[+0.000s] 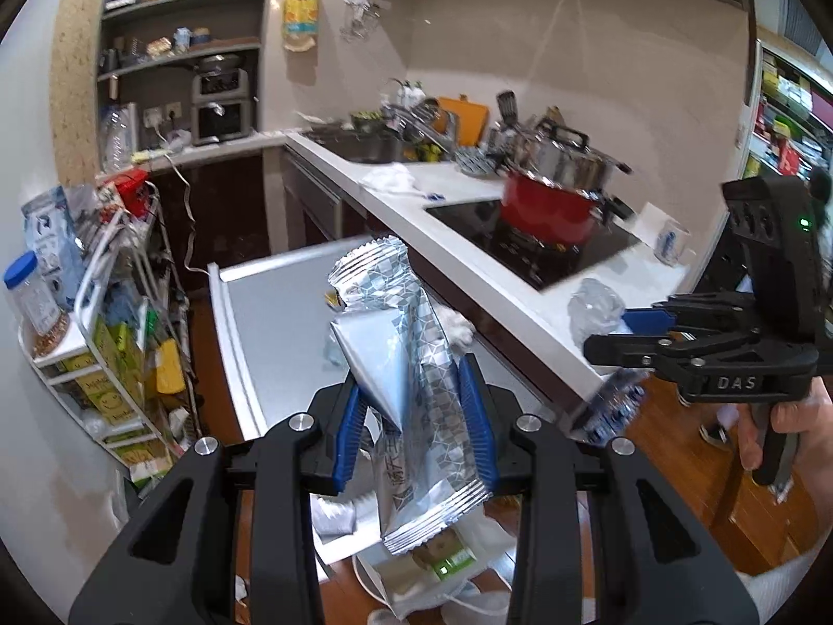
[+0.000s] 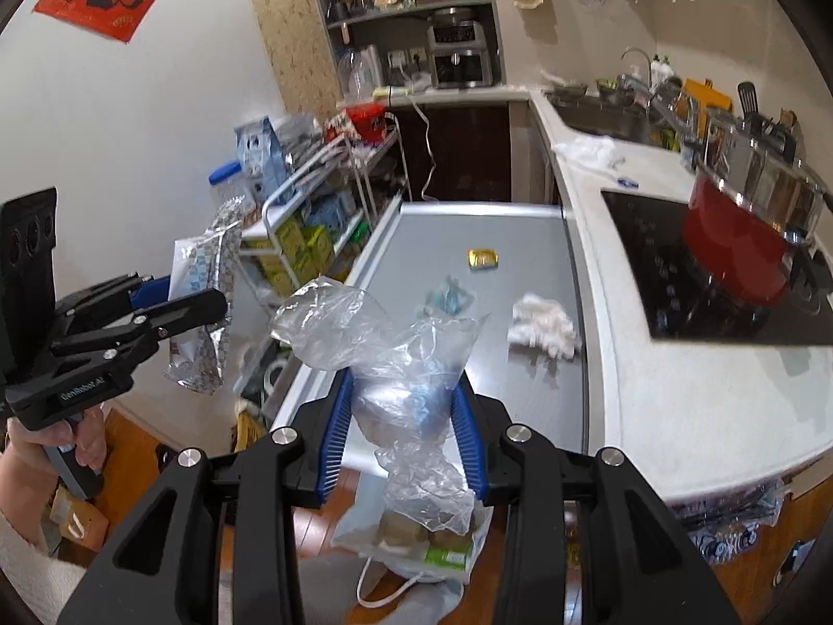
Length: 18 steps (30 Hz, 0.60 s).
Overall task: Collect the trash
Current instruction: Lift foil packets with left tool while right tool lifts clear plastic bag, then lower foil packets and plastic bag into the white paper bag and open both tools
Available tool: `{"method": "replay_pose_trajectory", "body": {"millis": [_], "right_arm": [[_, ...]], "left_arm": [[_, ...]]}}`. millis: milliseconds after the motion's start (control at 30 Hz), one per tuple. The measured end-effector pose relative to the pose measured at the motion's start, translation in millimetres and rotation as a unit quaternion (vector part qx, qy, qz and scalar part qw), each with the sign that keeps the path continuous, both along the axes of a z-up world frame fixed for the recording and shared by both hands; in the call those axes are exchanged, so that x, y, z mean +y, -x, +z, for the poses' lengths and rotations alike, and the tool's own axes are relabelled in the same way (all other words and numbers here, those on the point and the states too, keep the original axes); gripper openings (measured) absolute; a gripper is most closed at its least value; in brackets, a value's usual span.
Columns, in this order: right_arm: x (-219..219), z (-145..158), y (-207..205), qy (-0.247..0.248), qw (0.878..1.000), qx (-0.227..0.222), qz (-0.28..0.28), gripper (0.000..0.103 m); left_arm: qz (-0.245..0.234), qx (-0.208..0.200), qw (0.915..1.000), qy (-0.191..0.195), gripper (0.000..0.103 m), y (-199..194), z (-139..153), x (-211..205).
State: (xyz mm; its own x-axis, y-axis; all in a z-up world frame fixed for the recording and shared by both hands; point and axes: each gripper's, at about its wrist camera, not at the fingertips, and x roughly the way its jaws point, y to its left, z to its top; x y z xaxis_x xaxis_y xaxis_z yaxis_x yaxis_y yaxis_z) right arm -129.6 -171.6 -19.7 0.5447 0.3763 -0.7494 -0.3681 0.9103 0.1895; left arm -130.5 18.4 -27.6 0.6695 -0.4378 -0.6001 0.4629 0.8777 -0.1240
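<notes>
Left gripper point(image 1: 414, 416) clenched mid-length on silver foil wrapper point(image 1: 401, 364): light, crinkly, slick; pinching across the flattened middle suits it. Right gripper point(image 2: 401, 437) clamped on crumpled clear plastic bag point(image 2: 385, 364): weightless, limp, likely to slide, so bunch it. Both are held up off the surface. White trash bag point(image 2: 416, 547) lies on the floor below. Farther, on the grey tabletop point(image 2: 520, 239): white tissue wad point(image 2: 544, 325), gold wrapper point(image 2: 483, 259).
</notes>
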Motion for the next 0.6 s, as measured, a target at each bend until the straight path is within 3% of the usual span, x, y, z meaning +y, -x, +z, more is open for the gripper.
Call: {"method": "replay_pose_trajectory", "body": {"millis": [367,600], "right_arm": [[-8,-75,25,0.005,0.993,0.115,-0.02,0.037],[-3,-135,35,0.009,0.983,0.183,-0.021,0.037]], "left_arm": [[-0.063,0.102,0.9922,-0.035,0.036,22,-65,-19],[-0.084,0.184,0.977,-0.067,0.036,28,-132,-26]]}}
